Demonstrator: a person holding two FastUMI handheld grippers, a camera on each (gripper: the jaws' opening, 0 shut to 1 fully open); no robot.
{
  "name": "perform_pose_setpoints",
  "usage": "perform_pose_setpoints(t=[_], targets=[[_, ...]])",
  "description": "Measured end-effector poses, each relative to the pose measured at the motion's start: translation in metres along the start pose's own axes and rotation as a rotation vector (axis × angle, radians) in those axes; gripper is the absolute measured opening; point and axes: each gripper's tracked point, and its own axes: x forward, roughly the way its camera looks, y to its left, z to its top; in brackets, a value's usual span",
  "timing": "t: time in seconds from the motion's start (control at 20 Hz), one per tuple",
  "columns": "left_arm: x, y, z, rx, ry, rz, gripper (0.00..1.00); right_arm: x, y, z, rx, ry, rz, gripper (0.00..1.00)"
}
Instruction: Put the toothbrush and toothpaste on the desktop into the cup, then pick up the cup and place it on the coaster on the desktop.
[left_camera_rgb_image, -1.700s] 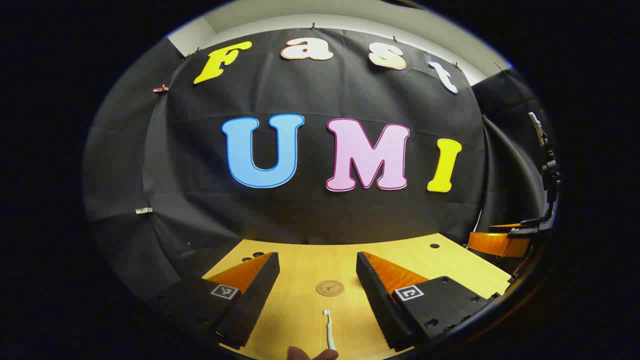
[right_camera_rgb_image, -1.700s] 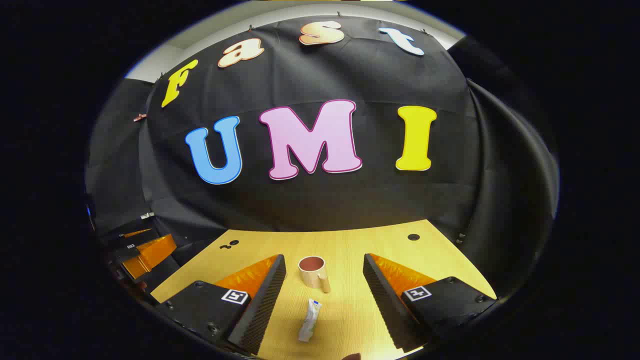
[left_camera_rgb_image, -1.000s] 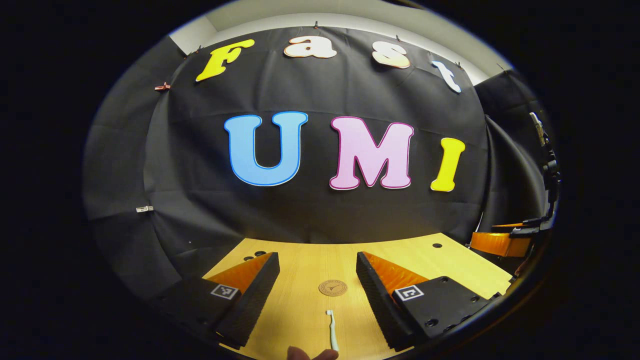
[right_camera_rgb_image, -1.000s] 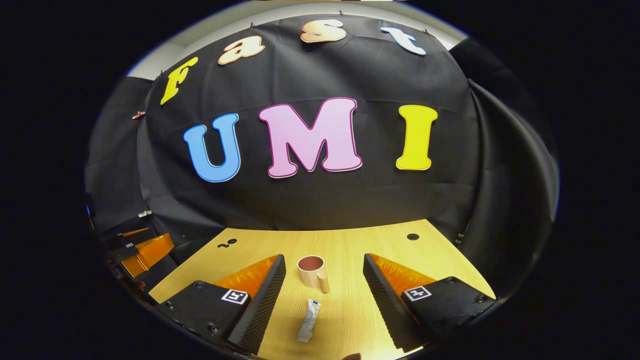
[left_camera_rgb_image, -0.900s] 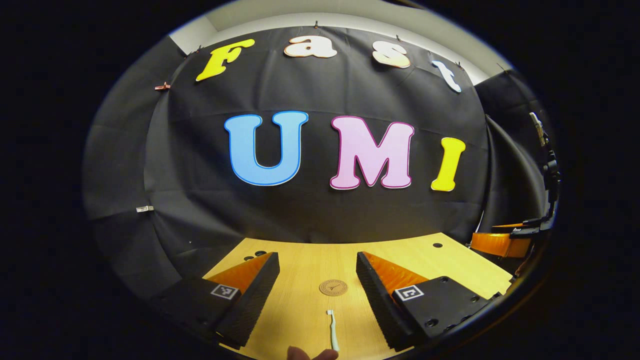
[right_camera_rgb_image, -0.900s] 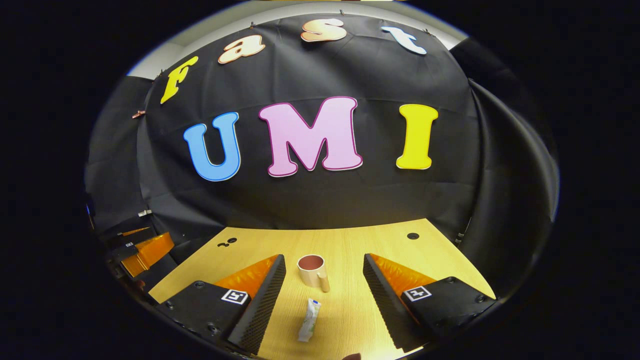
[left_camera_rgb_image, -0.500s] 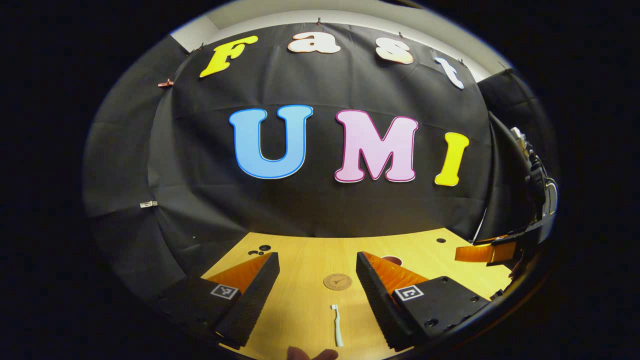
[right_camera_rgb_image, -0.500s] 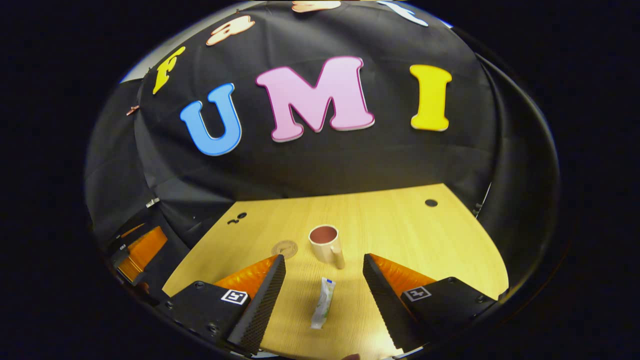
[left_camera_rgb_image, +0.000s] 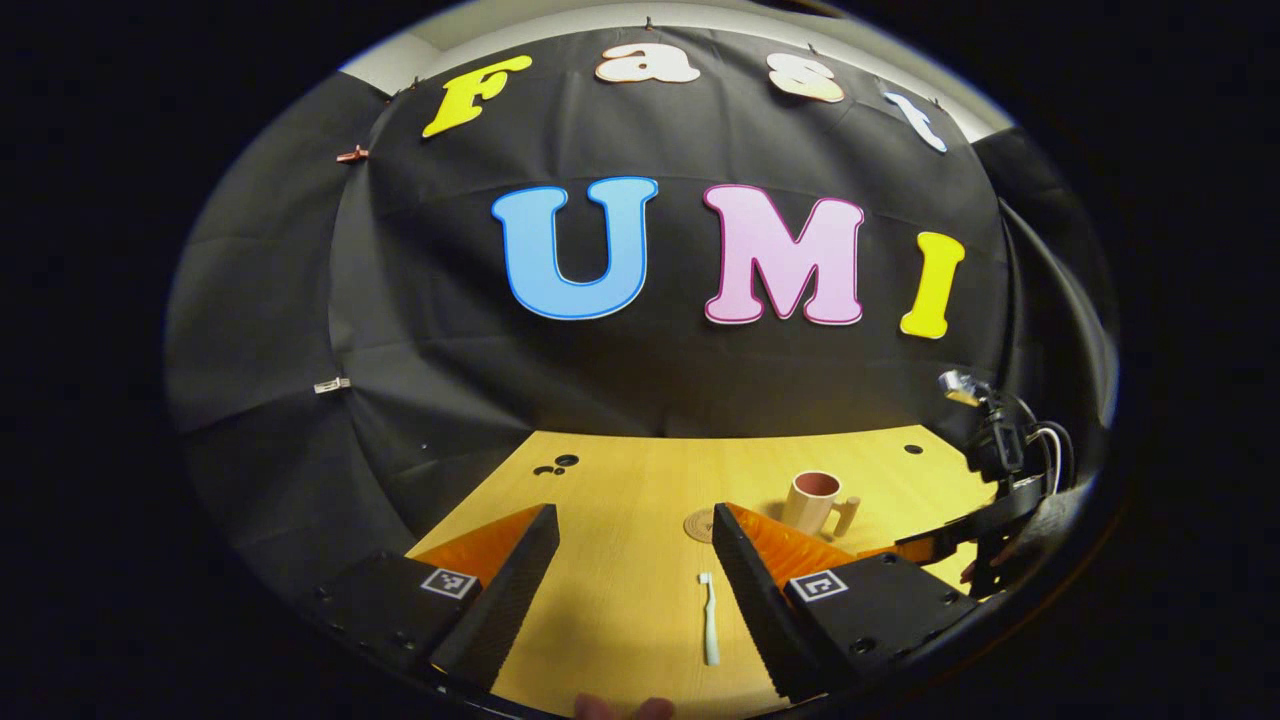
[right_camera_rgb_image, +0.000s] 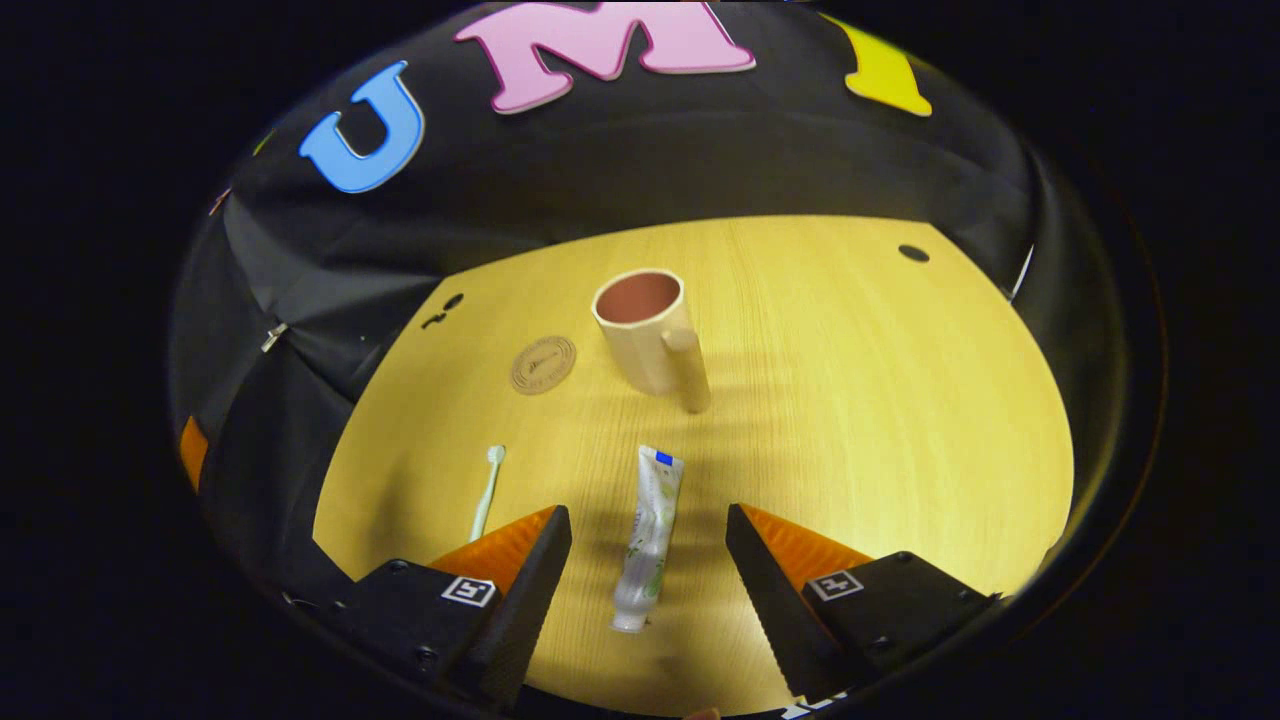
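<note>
In the right gripper view a cream cup (right_camera_rgb_image: 648, 335) with a reddish inside stands upright on the wooden desktop (right_camera_rgb_image: 880, 400), its handle toward me. A round brown coaster (right_camera_rgb_image: 543, 363) lies to its left. A white toothpaste tube (right_camera_rgb_image: 648, 537) lies lengthwise between the fingers of my right gripper (right_camera_rgb_image: 648, 535), which is open above it. A pale toothbrush (right_camera_rgb_image: 487, 492) lies farther left. In the left gripper view my left gripper (left_camera_rgb_image: 632, 545) is open, with the toothbrush (left_camera_rgb_image: 708, 619) on the desk near its right finger. The cup (left_camera_rgb_image: 812, 502) and the coaster (left_camera_rgb_image: 699, 524) sit beyond.
Black cloth walls close the desk at the back and sides. Small dark holes mark the desktop (right_camera_rgb_image: 913, 253) near its far corners. In the left gripper view the other gripper (left_camera_rgb_image: 985, 500) hangs low at the right edge. A fingertip (left_camera_rgb_image: 620, 708) shows at the bottom.
The right gripper has risen, tilted downward and moved forward over the toothpaste. The left gripper has swung so the cup came into sight and the toothbrush shifted toward its right finger.
</note>
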Motion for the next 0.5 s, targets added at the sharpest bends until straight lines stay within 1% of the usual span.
perform_pose_setpoints(t=[0.15,0.35,0.4,0.45,0.5], targets=[[-0.003,0.007,-0.01,0.004,0.023,0.023,0.98,0.036,-0.012,-0.008,0.038,0.062,-0.017,0.93],[-0.004,0.011,-0.019,0.007,0.043,0.043,0.98,0.061,-0.018,-0.02,0.037,0.147,-0.029,0.9],[-0.004,0.012,-0.021,0.006,0.048,0.046,0.98,0.064,-0.018,-0.024,0.028,0.165,-0.031,0.87],[-0.004,0.012,-0.022,0.004,0.051,0.049,0.98,0.065,-0.016,-0.02,0.016,0.15,-0.033,0.85],[-0.003,0.013,-0.025,0.002,0.054,0.05,0.98,0.068,-0.015,-0.02,0.011,0.156,-0.033,0.78]])
